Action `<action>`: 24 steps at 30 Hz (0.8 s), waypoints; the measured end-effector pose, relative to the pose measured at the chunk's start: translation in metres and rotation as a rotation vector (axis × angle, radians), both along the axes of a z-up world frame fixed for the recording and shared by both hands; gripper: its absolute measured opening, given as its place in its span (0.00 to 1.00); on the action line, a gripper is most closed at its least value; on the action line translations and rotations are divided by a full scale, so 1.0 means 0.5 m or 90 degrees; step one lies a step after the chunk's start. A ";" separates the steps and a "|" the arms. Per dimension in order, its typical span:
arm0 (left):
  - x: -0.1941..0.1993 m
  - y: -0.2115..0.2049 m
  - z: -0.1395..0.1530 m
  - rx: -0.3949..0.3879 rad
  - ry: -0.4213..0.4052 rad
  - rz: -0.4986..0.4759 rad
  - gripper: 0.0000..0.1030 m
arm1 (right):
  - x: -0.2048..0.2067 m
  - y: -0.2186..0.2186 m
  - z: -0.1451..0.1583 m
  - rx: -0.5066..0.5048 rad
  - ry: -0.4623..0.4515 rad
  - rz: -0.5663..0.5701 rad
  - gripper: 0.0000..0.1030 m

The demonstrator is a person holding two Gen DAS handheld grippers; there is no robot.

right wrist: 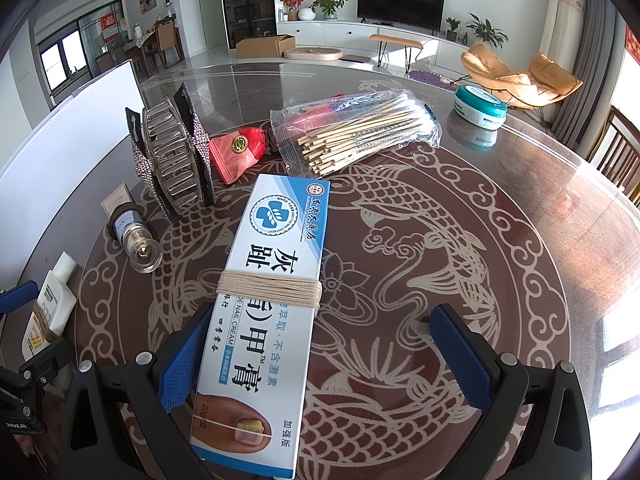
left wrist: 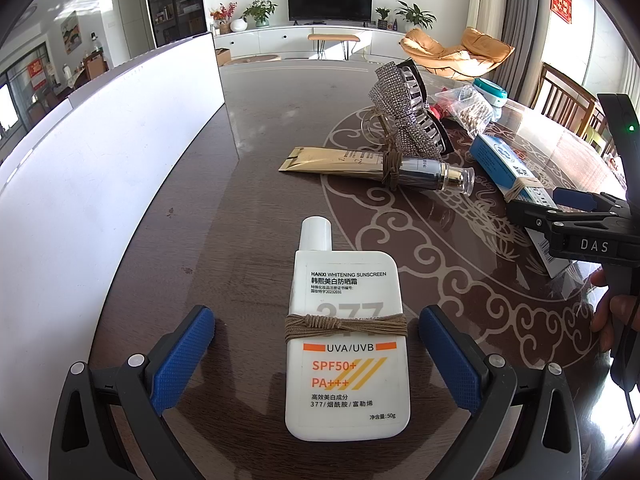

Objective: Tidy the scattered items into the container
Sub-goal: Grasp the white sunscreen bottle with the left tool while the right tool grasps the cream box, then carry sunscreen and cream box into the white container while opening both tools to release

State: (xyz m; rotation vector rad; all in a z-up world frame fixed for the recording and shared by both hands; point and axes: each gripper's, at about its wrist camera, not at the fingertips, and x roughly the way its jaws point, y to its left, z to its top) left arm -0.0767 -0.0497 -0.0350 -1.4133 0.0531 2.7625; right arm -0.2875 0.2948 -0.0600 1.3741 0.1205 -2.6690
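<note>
My left gripper (left wrist: 316, 354) is open, its blue pads on either side of a white sunscreen bottle (left wrist: 347, 344) lying flat on the table. My right gripper (right wrist: 326, 354) is open around a blue-and-white nail cream box (right wrist: 264, 312) wound with string; the box lies against the left pad. The right gripper also shows in the left wrist view (left wrist: 576, 208) over that box (left wrist: 508, 166). The white container (left wrist: 100, 168) stands along the left; it also shows in the right wrist view (right wrist: 60, 152). The sunscreen bottle shows at the right wrist view's left edge (right wrist: 52, 304).
On the dark patterned table (right wrist: 460, 280) lie a gold tube with a clear cap (left wrist: 376, 166), a rhinestone hair claw (right wrist: 172, 156), a red pouch (right wrist: 238, 152), a bag of cotton swabs (right wrist: 356, 128) and a teal-lidded jar (right wrist: 480, 106). Chairs stand at the right.
</note>
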 end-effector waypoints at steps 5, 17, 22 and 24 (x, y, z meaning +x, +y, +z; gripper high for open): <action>0.000 0.000 0.000 0.000 0.000 0.000 1.00 | 0.000 0.000 0.000 0.000 -0.001 0.000 1.00; 0.066 -0.005 0.015 0.015 0.030 -0.058 0.51 | 0.162 -0.025 0.018 -0.008 0.017 0.119 0.42; 0.134 -0.008 0.016 0.010 0.035 -0.092 0.52 | 0.240 -0.003 0.022 -0.004 -0.017 0.158 0.44; 0.134 -0.009 0.017 0.010 0.022 -0.089 0.55 | 0.232 0.004 0.024 -0.012 -0.047 0.165 0.53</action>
